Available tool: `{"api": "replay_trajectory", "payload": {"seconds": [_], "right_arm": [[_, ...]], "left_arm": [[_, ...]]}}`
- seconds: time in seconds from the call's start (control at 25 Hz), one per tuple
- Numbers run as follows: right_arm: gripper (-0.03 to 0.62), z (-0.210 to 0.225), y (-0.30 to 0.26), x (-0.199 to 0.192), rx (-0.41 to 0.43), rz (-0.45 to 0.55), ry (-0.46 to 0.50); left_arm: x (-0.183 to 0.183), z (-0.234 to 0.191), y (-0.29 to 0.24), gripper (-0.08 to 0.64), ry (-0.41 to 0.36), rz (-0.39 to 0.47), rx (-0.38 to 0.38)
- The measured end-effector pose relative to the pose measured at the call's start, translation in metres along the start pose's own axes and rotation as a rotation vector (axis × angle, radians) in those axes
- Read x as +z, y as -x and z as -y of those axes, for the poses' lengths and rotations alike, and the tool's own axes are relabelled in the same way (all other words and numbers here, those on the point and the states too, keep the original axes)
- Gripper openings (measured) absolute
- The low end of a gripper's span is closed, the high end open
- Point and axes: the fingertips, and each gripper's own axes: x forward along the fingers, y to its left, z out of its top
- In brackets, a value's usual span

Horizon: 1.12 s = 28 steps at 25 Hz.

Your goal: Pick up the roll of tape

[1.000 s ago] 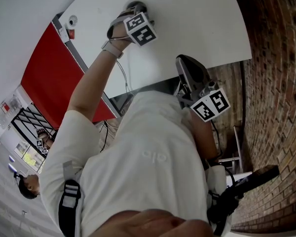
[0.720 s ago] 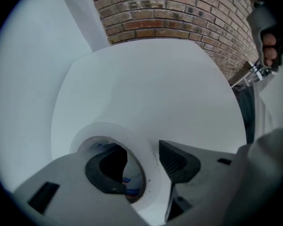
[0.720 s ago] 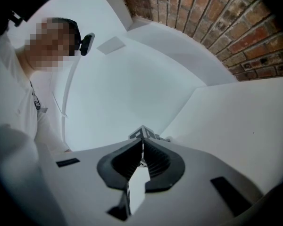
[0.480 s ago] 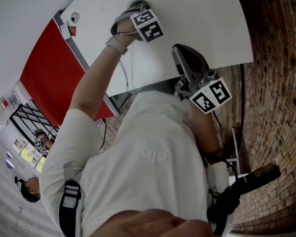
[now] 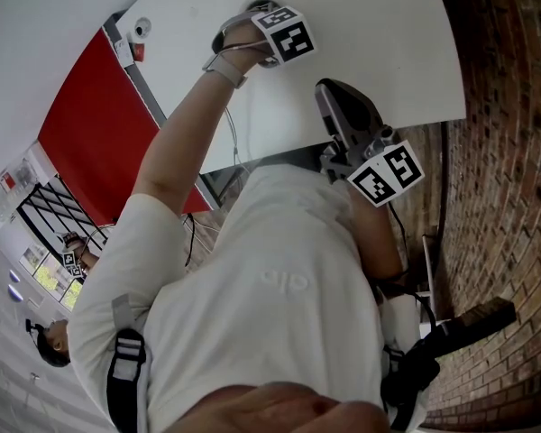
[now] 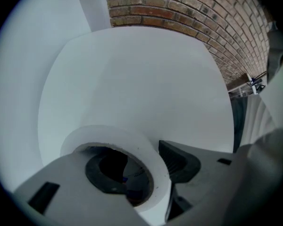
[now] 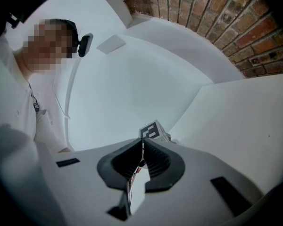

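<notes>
Background: a brick wall (image 5: 514, 197) fills the 3 o'clock side of the head view, and a red panel (image 5: 90, 124) stands at 9 o'clock. The work surface is a white table (image 5: 370, 25) across the 12 o'clock edge. It also fills most of the left gripper view.

Left gripper (image 5: 263, 16): I have it reaching out over the table at 12 o'clock in the head view. The hand and the marker cube cover its jaws there. I read the jaw state from the left gripper view. One jaw sits inside the core of the roll of tape (image 6: 118, 135), and the other presses on the outer face at about 4 o'clock of the roll. The white wall of the roll is clamped between them.

Right gripper (image 5: 334, 97): it is near the table edge at 1 o'clock and well apart from the roll. Its own view shows the ribbed pads (image 7: 153, 160) meeting, with nothing between them.

Key relation:
1. The roll is at 6 to 7 o'clock in the left gripper view, directly at the jaws.
2. Its core axis runs roughly along the jaws, so I judge the grip to be across one wall, not across the full diameter.
3. I cannot tell whether the roll touches the table or hangs clear of it.

Next move, as I judge it: raise the left gripper straight along the core axis. A one-wall grip lets the roll pivot if I tilt the gripper.
</notes>
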Motion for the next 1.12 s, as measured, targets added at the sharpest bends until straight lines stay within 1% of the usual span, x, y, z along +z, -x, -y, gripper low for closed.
{"api": "replay_trajectory", "payload": {"seconds": [0.24, 0.4, 0.48, 0.56, 0.6, 0.64, 0.84, 1.0, 1.12], "right_arm": [[0.021, -0.002, 0.001, 0.002, 0.005, -0.006, 0.004], [0.021, -0.006, 0.004, 0.003, 0.02, -0.01, 0.015], [0.021, -0.008, 0.007, 0.002, 0.024, -0.015, 0.016], [0.021, -0.011, 0.01, 0.0, 0.03, -0.025, 0.019], [0.021, -0.011, 0.012, 0.0, 0.034, -0.029, 0.02], [0.021, -0.012, 0.014, 0.0, 0.037, -0.031, 0.022], [0.021, -0.013, 0.026, 0.0, 0.045, -0.038, 0.024], [0.021, -0.011, 0.033, 0.001, 0.051, -0.046, 0.026], [0.022, -0.014, 0.034, 0.002, 0.059, -0.051, 0.032]], "left_arm": [[0.0, 0.0, 0.0, 0.215, 0.005, -0.004, -0.007], [0.0, -0.001, 0.0, 0.215, -0.002, 0.004, 0.002], [0.001, 0.0, 0.001, 0.213, -0.029, 0.02, 0.02], [0.0, 0.004, 0.003, 0.187, -0.068, 0.046, 0.051], [0.0, 0.006, 0.004, 0.169, -0.078, 0.058, 0.068], [0.001, 0.007, 0.004, 0.167, -0.078, 0.068, 0.084], [0.0, 0.012, 0.011, 0.15, -0.04, 0.113, 0.133], [-0.002, 0.016, 0.027, 0.12, 0.018, 0.189, 0.179], [-0.002, 0.019, 0.044, 0.118, 0.054, 0.235, 0.201]]}}
